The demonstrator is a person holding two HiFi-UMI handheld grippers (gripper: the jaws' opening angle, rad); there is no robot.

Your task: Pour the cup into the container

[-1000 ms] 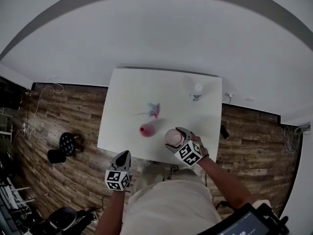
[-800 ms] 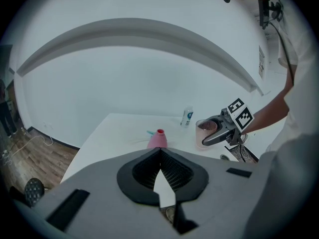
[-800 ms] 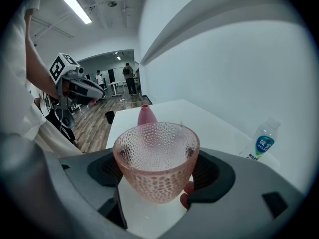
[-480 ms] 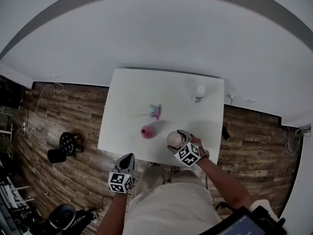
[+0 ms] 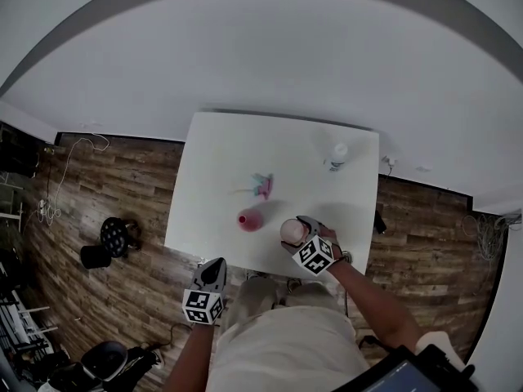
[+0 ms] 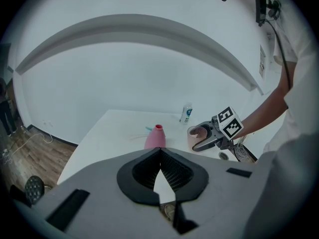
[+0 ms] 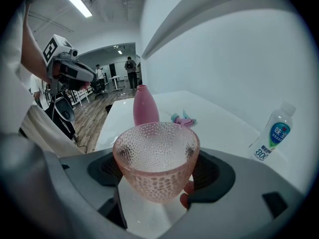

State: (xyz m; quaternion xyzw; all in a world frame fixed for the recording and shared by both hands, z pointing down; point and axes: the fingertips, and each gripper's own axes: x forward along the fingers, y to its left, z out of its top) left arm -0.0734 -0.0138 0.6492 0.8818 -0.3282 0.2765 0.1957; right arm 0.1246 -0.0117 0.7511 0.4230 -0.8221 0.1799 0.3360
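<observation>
My right gripper (image 5: pixel 299 228) is shut on a pink dimpled glass cup (image 5: pixel 289 230), held upright just over the near right part of the white table (image 5: pixel 221 158). In the right gripper view the cup (image 7: pixel 156 158) fills the space between the pads, and I cannot make out anything inside it. The container, a pink narrow-necked vase (image 5: pixel 249 219), stands upright on the table just left of the cup. It also shows beyond the cup (image 7: pixel 144 108). My left gripper (image 5: pixel 214 266) hangs shut and empty off the table's near edge; its own view shows the jaws (image 6: pixel 159 156) meeting.
A small plastic water bottle (image 5: pixel 337 155) stands at the far right of the table. A pink and teal item (image 5: pixel 261 186) lies behind the vase. Wooden floor surrounds the table, with dark objects (image 5: pixel 110 239) at the left.
My right gripper has sunk a little toward the table with the cup in it. The left gripper has stayed where it was.
</observation>
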